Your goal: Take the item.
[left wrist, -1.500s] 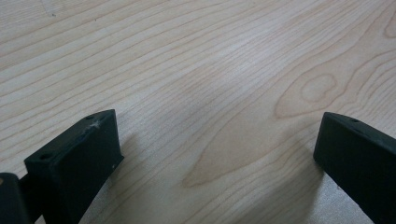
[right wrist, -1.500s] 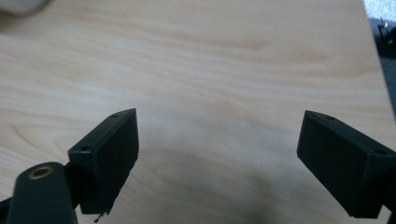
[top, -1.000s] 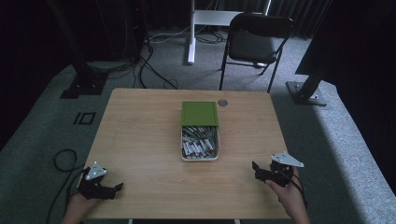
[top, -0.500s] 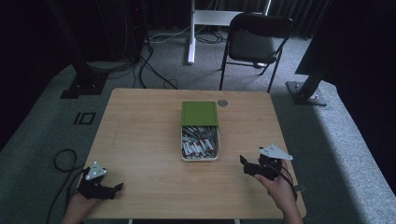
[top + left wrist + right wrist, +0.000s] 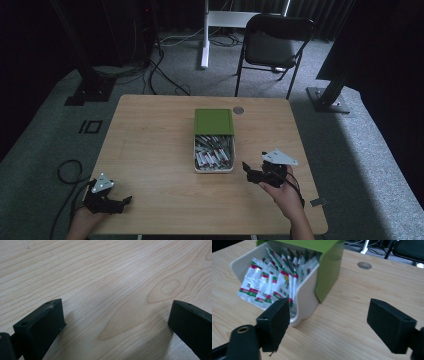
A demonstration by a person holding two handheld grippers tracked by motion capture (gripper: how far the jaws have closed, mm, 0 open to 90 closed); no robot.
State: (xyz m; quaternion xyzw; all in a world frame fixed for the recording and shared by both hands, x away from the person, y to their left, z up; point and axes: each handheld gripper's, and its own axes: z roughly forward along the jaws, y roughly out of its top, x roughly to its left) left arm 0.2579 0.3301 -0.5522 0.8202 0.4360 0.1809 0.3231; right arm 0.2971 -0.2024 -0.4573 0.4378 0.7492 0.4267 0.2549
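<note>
A cream box (image 5: 213, 169) stands at the middle of the wooden table (image 5: 150, 145), its green lid (image 5: 214, 121) slid back over the far half. Red, green and white sachets (image 5: 213, 152) fill the uncovered half. My right gripper (image 5: 248, 171) hovers just right of the box's near corner, pointing left at it. Its jaws stand wide apart and have just been closing a little, with nothing between them. In the right gripper view (image 5: 329, 315) the box wall (image 5: 305, 302), sachets (image 5: 269, 282) and lid (image 5: 329, 267) lie close ahead. My left gripper (image 5: 125, 201) rests open at the table's near left corner, over bare wood (image 5: 115, 315).
A round cable hole (image 5: 238, 110) sits in the table behind the box. Beyond the far edge stand a black folding chair (image 5: 272, 45) and a white desk leg (image 5: 204, 35). A cable loop (image 5: 67, 172) lies on the floor at the left.
My right gripper has moved left along the near side of the table, toward the box, and risen slightly. The left gripper has stayed put.
</note>
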